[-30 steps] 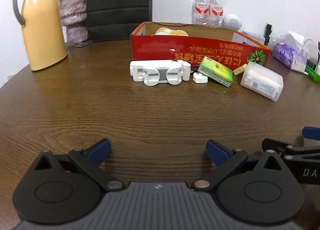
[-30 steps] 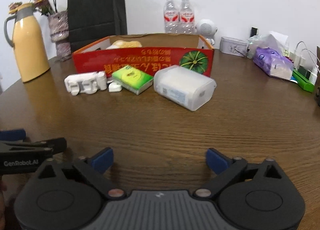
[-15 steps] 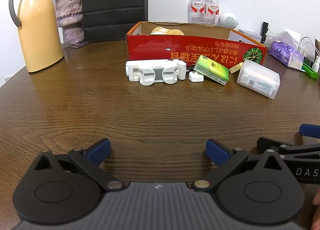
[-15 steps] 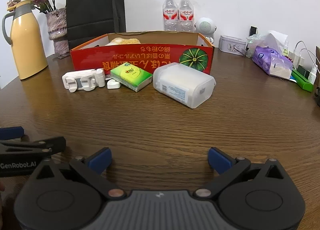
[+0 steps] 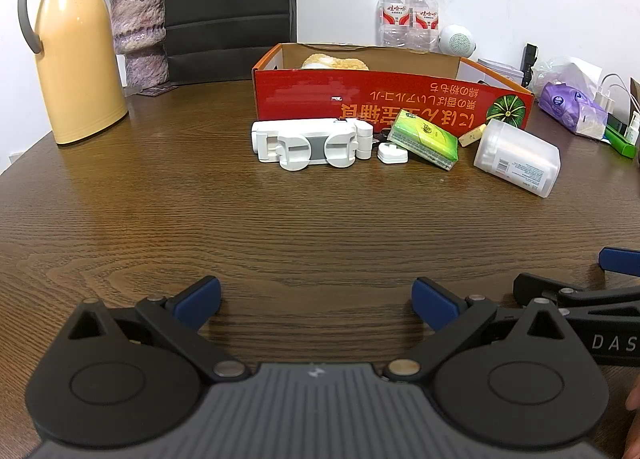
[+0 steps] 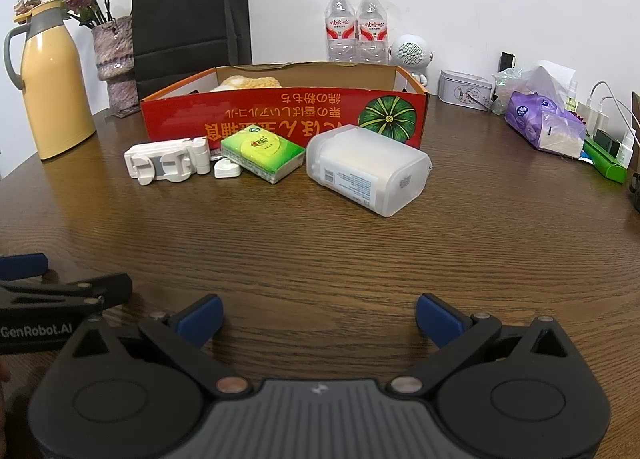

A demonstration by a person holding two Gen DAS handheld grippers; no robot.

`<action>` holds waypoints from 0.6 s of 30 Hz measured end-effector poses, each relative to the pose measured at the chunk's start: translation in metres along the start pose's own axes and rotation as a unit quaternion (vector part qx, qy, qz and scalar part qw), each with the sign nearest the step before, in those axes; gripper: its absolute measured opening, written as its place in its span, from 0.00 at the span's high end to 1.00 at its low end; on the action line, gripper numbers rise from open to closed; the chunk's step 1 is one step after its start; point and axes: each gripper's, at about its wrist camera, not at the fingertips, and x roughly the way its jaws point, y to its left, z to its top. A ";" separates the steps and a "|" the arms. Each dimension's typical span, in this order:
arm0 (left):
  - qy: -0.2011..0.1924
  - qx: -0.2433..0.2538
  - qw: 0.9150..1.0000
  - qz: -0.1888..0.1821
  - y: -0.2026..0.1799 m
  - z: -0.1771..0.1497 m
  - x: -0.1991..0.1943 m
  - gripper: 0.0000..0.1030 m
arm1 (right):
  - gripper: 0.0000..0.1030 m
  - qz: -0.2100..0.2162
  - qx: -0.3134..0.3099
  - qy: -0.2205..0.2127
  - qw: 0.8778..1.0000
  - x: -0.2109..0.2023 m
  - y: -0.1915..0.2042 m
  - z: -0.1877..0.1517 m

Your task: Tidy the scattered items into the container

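Observation:
A red cardboard box [image 5: 384, 101] [image 6: 280, 115] stands open on the wooden table, with a beige cloth item [image 5: 334, 62] inside. In front of it lie a white plastic holder [image 5: 306, 143] [image 6: 166, 161], a small white plug [image 5: 392, 152] [image 6: 227, 169], a green tissue pack [image 5: 424, 137] [image 6: 262, 153], a small yellow eraser [image 5: 472, 135] and a frosted plastic container [image 5: 518, 161] [image 6: 366, 173] on its side. My left gripper [image 5: 316, 297] and right gripper [image 6: 318, 315] are both open and empty, low over the near table, well short of the items.
A yellow thermos [image 5: 74, 55] and a vase [image 5: 138, 31] stand at the back left, a black bag [image 6: 188, 15] behind the box. Two water bottles [image 6: 356, 27], a white speaker [image 6: 410, 55], a tin [image 6: 464, 91] and a purple tissue pack [image 6: 542, 125] lie at the back right.
Both views have shifted slightly; the items appear a little farther and more centred. Both grippers stay open and nothing on the table has moved.

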 end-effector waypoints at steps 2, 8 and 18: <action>0.000 0.000 1.000 0.000 0.000 0.000 0.000 0.00 | 0.00 0.000 0.000 0.000 1.000 0.000 0.000 0.000; 0.000 0.000 1.000 0.000 0.000 0.000 0.000 0.00 | 0.00 0.000 0.000 0.000 1.000 0.000 0.000 0.000; -0.006 0.008 1.000 -0.016 0.002 0.003 0.002 0.00 | 0.00 0.012 -0.012 0.005 1.000 0.002 -0.002 0.003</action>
